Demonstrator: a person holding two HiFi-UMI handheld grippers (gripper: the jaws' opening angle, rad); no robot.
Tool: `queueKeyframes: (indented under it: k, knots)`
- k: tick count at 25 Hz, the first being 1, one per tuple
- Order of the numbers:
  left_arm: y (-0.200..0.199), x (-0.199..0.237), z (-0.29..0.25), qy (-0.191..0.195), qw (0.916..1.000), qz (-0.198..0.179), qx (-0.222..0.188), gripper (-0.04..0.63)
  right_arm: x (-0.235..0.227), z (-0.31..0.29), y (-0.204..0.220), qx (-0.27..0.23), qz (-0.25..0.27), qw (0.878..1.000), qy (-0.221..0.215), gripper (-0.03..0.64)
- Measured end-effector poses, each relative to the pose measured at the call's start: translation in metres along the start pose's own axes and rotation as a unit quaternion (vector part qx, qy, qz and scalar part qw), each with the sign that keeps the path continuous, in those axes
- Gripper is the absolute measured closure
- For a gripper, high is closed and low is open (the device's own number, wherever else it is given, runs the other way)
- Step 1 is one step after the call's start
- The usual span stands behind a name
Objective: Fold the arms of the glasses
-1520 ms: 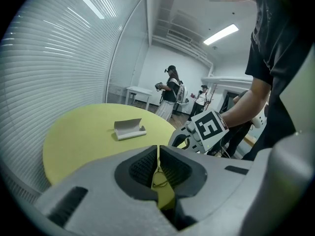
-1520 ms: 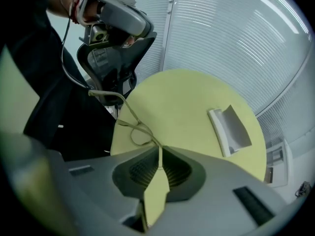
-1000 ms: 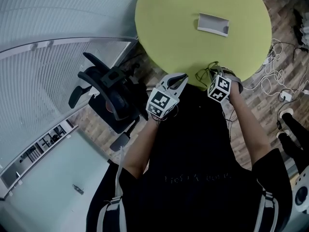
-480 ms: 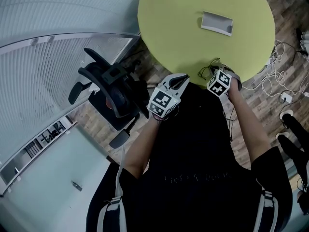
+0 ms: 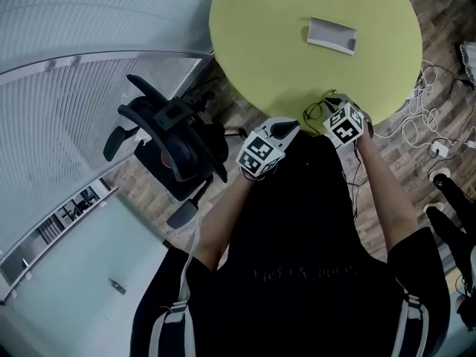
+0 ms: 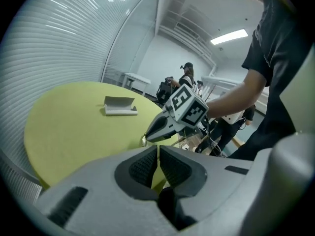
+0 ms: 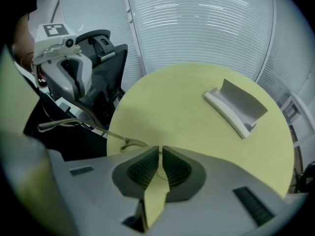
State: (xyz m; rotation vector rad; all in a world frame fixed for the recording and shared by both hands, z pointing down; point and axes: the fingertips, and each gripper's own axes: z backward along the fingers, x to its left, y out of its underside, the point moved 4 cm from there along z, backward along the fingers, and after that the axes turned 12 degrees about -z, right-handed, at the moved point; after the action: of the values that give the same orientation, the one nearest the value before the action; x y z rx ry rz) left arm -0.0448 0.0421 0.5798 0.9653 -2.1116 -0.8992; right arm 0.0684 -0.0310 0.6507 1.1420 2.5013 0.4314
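My right gripper [image 7: 160, 154] has fingers pinched shut on thin wire-framed glasses [image 7: 129, 142] at the round yellow-green tabletop [image 5: 297, 21] near edge; free arm runs toward 9 o'clock, nearest my left gripper [image 6: 158, 154], fingers closed, empty.

On table [image 5: 260, 43]: glasses [image 5: 315, 112] at near edge, holder [image 5: 331, 36] farther back; chair [image 5: 175, 143] left.

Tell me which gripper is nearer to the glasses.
Right. The right gripper is shut on the glasses at the table edge; the left gripper, shut, is beside them, apart.
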Motion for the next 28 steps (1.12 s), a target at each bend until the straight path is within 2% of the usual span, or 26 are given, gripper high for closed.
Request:
queueKeyframes:
  k: [8,14,18,21,25,26,28]
  knots:
    - [0.008,-0.010,-0.033,0.034,0.9991,0.024,0.000,0.571,-0.007,-0.009,0.001,0.006,-0.055,0.998,-0.006,0.583]
    - [0.005,0.000,-0.045,0.016,0.9986,0.046,-0.018,0.571,-0.009,-0.003,0.010,-0.006,-0.140,0.990,-0.005,0.583]
    - [0.000,0.010,-0.049,0.006,0.9991,0.039,-0.017,0.571,-0.012,0.008,0.018,-0.030,-0.180,0.983,-0.004,0.583]
    - [-0.004,0.013,-0.047,0.003,0.9992,0.034,-0.020,0.571,-0.007,0.036,0.018,-0.082,-0.249,0.964,-0.045,0.583]
    - [-0.008,0.015,-0.035,-0.006,0.9991,0.034,-0.026,0.571,0.014,0.077,0.021,-0.145,-0.344,0.918,-0.133,0.583]
    - [-0.007,0.015,-0.032,-0.008,0.9990,0.034,-0.027,0.571,0.022,0.084,0.022,-0.152,-0.356,0.910,-0.145,0.583]
    - [-0.007,0.015,-0.025,-0.013,0.9988,0.037,-0.029,0.571,0.039,0.090,0.023,-0.158,-0.359,0.907,-0.155,0.583]
